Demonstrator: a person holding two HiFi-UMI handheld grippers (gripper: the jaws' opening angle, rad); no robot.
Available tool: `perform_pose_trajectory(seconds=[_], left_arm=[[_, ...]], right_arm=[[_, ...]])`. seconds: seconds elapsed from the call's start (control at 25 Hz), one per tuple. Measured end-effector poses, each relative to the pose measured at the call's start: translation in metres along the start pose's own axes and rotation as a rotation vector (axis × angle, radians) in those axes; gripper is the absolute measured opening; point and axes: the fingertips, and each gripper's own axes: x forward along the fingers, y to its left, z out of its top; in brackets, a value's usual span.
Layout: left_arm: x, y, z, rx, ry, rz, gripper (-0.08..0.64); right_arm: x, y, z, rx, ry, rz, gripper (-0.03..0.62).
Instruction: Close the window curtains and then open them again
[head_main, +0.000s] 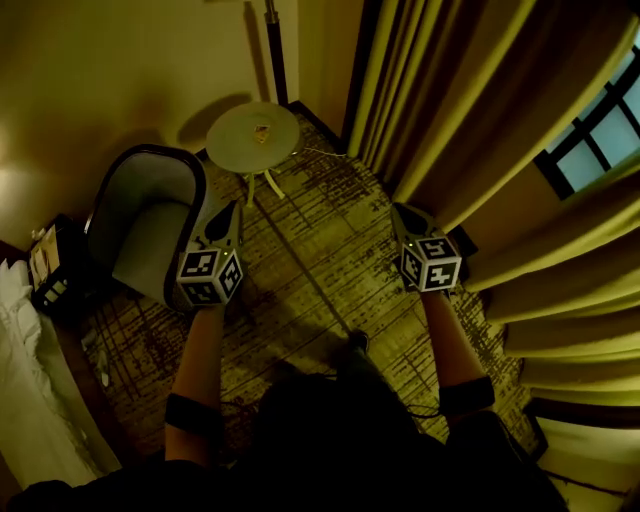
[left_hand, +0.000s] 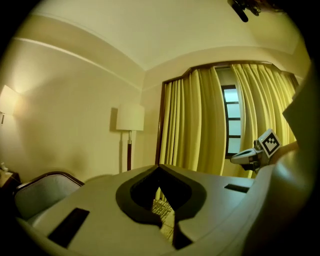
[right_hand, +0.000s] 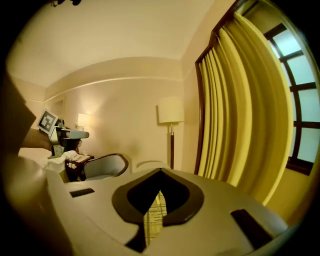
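Left gripper (head_main: 236, 210) and right gripper (head_main: 399, 211) are both clenched shut on nothing; patterned carpet shows through the slit between each pair of jaws.

The heavy yellow pleated fabric curtains (head_main: 480, 110) hang on your right, drawn part-way, with the dark-framed window (head_main: 600, 135) showing through the gap between the two panels. Your right gripper is near the nearest folds but apart from them, so I judge no pull has begun.

To do this step well, release the right gripper's jaws before you reach in, then pinch one fold at the free edge of a panel (not the bunched middle). Draw it sideways along the rail at a steady pace; a downward tug could strain the hooks. Bring the left gripper across for the other panel.

Both of your forearms reach forward side by side, well apart, each gripper tipped a little below level with its marker cube on top. The left one hangs over the edge of the grey padded armchair (head_main: 150, 220), so swing it clear first.
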Motion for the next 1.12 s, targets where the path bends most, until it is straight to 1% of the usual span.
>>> perform_pose_trajectory(seconds=[0.16, 0.28, 0.52, 0.72, 0.92, 1.12], left_arm=[[0.015, -0.014, -0.013, 0.042, 0.022, 0.006, 0.0], [0.02, -0.017, -0.021, 0.045, 0.038, 0.025, 0.0], [0.027, -0.036, -0.029, 0.075, 0.064, 0.02, 0.0], [0.04, -0.045, -0.026, 0.086, 0.07, -0.003, 0.0], [0.061, -0.063, -0.018, 0.093, 0.063, -0.043, 0.0], [0.095, -0.094, -0.016, 0.083, 0.062, -0.088, 0.0]], right_arm=[[-0.021, -0.041, -0.012, -0.038, 0.005, -0.085, 0.005], [-0.031, -0.06, -0.021, 0.003, -0.001, -0.125, 0.005], [-0.032, -0.073, -0.032, 0.033, -0.003, -0.131, 0.005], [-0.031, -0.08, -0.037, 0.047, -0.008, -0.143, 0.005], [-0.037, -0.098, -0.044, 0.069, 0.003, -0.166, 0.005], [-0.045, -0.13, -0.054, 0.087, 0.012, -0.198, 0.005]])
